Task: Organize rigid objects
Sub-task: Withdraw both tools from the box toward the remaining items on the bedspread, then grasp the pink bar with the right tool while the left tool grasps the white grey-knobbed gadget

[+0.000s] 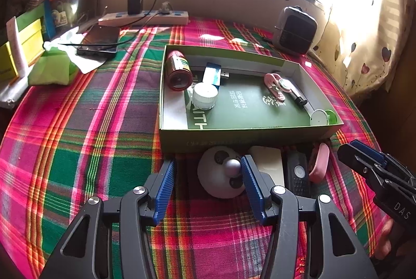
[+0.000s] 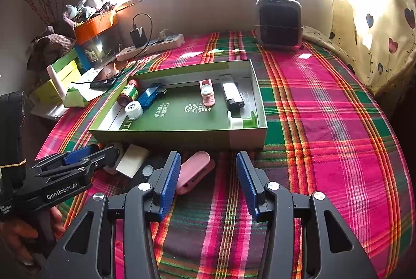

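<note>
Left wrist view
Surface: your plaid cloth (image 1: 91, 128) covers the table, the green box (image 1: 234, 133) on it.
Room: bright window behind, power strip (image 1: 145, 18) by the wall.
Left gripper (image 1: 208, 175): wide open, empty; panda toy (image 1: 221, 175) between its fingers.

Right wrist view
Surface: same plaid, box (image 2: 182, 136) ahead.
Room: heart-print curtain (image 2: 377, 32) on your right.
Right gripper (image 2: 209, 175): wide open, empty; pink case (image 2: 195, 172) beside its left finger.
</note>
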Tool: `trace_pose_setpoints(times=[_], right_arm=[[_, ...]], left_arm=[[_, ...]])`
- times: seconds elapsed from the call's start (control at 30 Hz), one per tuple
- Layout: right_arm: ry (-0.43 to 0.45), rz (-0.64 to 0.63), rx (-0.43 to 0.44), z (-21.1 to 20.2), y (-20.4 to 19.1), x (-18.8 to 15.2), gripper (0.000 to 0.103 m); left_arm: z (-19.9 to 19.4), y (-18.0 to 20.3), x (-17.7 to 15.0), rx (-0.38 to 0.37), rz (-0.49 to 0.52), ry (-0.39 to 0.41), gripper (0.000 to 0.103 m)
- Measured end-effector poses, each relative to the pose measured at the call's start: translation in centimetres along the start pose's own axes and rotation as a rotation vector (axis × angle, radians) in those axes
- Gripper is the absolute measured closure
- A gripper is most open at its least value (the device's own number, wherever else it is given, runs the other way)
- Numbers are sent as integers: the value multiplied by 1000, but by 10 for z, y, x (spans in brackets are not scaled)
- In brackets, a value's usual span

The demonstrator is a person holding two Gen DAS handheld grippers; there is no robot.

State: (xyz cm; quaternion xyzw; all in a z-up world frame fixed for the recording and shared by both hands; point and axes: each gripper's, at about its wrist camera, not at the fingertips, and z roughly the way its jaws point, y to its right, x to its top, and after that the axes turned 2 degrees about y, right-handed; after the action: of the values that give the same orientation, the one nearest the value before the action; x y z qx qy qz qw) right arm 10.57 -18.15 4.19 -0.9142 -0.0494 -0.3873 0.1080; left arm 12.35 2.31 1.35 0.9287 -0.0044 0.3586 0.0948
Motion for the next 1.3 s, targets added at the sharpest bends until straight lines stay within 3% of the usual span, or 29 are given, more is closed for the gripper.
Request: trace_pose_setpoints(times=[0.53, 0.8, 1.3], right_arm=[[-16, -10, -6, 3, -2, -3, 57], [-29, -5, -21, 6, -2, -6, 57], [-55, -22, -11, 14, -13, -8, 57]], left_arm=[[1, -9, -4, 7, -31, -3, 52], [-5, -17, -4, 3, -49, 13, 67], [-11, -45, -5, 17, -127, 20, 67]])
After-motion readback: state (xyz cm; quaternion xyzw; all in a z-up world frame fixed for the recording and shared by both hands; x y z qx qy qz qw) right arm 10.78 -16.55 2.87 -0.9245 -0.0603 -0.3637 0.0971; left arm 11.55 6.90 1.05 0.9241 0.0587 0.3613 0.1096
